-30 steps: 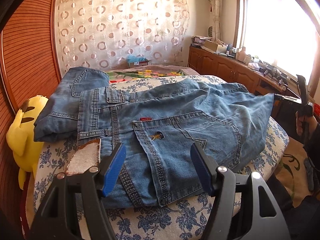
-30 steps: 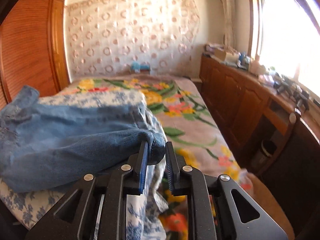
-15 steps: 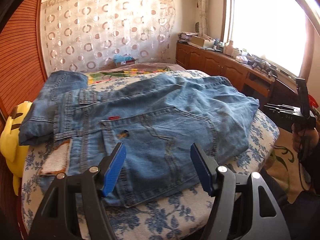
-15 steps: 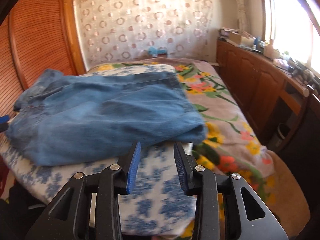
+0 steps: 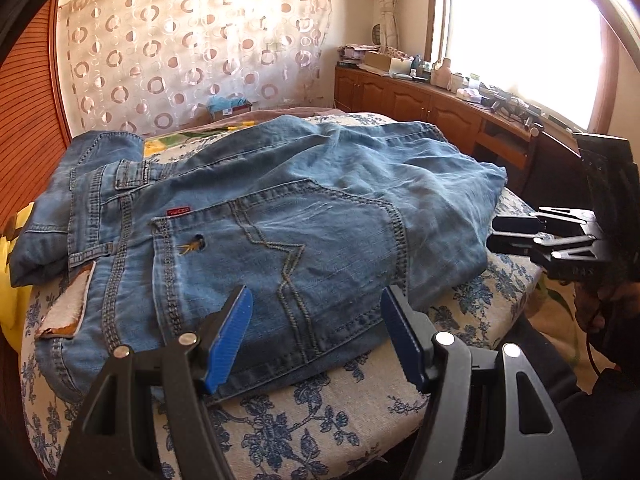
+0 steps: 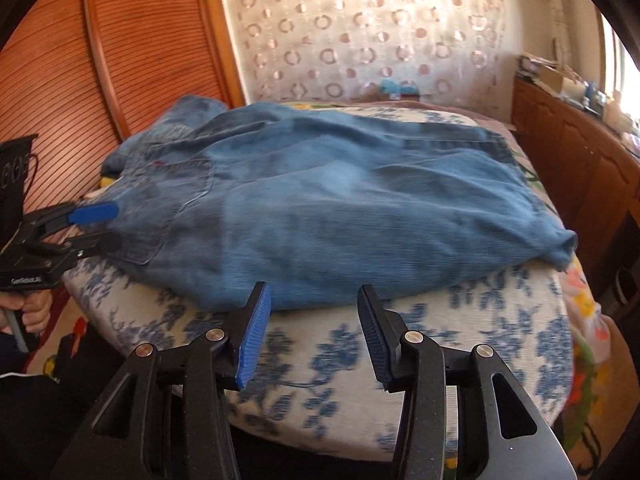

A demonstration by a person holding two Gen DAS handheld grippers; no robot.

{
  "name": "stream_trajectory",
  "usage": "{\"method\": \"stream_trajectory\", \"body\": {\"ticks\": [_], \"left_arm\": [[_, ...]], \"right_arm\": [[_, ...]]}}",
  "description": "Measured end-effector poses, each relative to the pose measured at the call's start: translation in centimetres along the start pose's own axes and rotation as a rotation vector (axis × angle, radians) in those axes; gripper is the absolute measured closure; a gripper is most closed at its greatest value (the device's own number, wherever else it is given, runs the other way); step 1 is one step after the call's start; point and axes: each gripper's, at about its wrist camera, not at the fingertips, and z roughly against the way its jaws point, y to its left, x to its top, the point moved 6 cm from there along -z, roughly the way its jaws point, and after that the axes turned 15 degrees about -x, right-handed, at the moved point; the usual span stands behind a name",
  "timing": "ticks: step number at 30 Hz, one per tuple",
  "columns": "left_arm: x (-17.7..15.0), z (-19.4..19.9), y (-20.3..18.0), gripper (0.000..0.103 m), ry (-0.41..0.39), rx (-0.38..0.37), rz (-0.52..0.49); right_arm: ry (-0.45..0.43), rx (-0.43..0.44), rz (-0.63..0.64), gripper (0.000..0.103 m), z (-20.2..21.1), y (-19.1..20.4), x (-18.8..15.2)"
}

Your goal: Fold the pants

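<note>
Blue jeans (image 5: 280, 200) lie folded on a blue-flowered cushion (image 5: 304, 412), back pocket up, and also fill the right wrist view (image 6: 340, 200). My left gripper (image 5: 316, 300) stands open just over the pocket's near edge, its pads not pressing the cloth. From the right wrist view it (image 6: 96, 228) sits at the jeans' left side. My right gripper (image 6: 313, 292) hovers over the cushion just short of the jeans' folded edge. Its jaws are opening with nothing between them. In the left wrist view it (image 5: 512, 232) sits off the right end of the jeans.
A yellow plush toy (image 5: 12, 240) lies at the cushion's left. Slatted wooden doors (image 6: 140, 40) stand behind it. A wooden cabinet (image 5: 420, 100) with clutter runs under the window on the right. A flowered bedspread (image 6: 588, 300) shows beside the cushion.
My right gripper let go of the jeans' folded end, drew back off it and swung left while its jaws widened. The left gripper shifted a little along the near edge, still open.
</note>
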Motion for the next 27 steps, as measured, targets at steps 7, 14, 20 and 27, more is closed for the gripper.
{"method": "stream_trajectory", "body": {"ticks": [7, 14, 20, 27], "left_arm": [[-0.5, 1.0, 1.9, 0.037, -0.012, 0.036, 0.032], [-1.2, 1.4, 2.8, 0.037, -0.017, 0.045, 0.055], [-1.4, 1.3, 2.6, 0.037, -0.014, 0.036, 0.048], [-0.9, 1.4, 1.8, 0.037, -0.019, 0.009, 0.022]], "right_arm": [[0.020, 0.060, 0.035, 0.056, -0.1, 3.6, -0.9], [0.029, 0.081, 0.068, 0.054, -0.8, 5.9, -1.0], [-0.058, 0.075, 0.083, 0.097, -0.2, 6.2, 2.5], [-0.179, 0.055, 0.091, 0.103, 1.1, 4.9, 8.9]]}}
